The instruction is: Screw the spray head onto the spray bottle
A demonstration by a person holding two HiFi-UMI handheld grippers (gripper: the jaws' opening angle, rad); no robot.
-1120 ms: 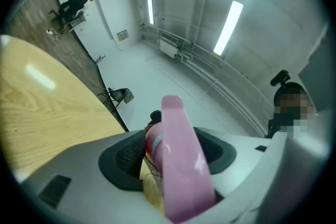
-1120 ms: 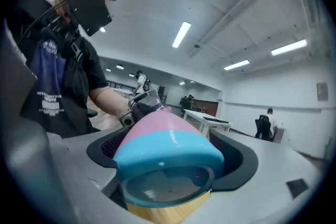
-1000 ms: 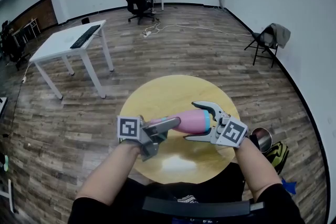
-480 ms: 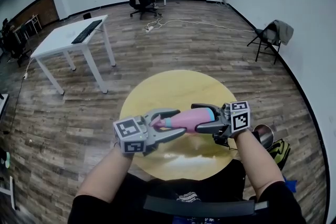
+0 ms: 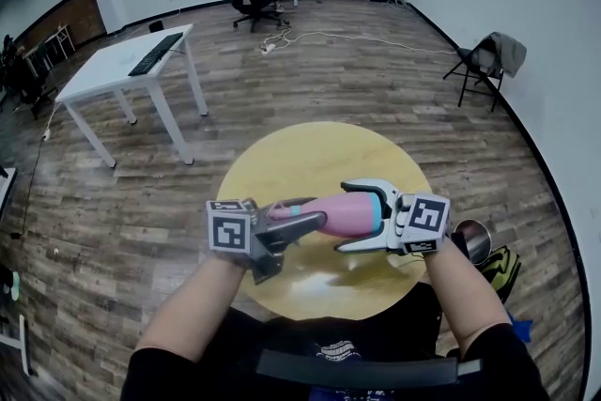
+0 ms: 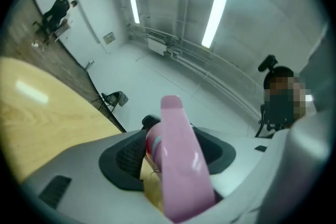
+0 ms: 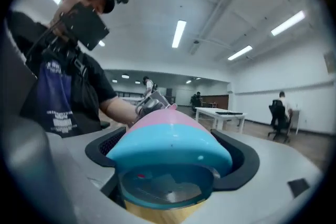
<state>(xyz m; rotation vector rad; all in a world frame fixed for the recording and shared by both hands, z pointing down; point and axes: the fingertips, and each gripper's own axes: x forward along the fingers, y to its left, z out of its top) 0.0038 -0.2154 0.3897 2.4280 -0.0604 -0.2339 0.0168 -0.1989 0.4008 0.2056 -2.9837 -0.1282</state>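
On the head view I have the spray bottle (image 5: 346,216) up in the air over the round yellow table (image 5: 310,155). It lies close to level, with its long axis running left to right across the picture. The blue base points at my right gripper (image 5: 371,216), and the neck and pink spray head (image 5: 285,213) point at my left gripper (image 5: 285,228). The left jaws cover part of the join between head and neck, so I can't tell how far the head is seated. In the left gripper view the spray head (image 6: 178,155) runs straight away from the camera and a little upward. The left gripper (image 6: 176,143) has its jaws pinched on it from both sides. The near end of the head is cut off by the bottom edge, and only a sliver of the bottle's neck shows behind it. In the right gripper view I'm looking at the underside of the spray bottle (image 7: 168,147), which points away from the lens toward my other hand. The right gripper (image 7: 170,161) has just been closing, and its widely spread jaws now sit against both flanks of the blue base. The bottle's own bulge hides nearly all of the spray head.
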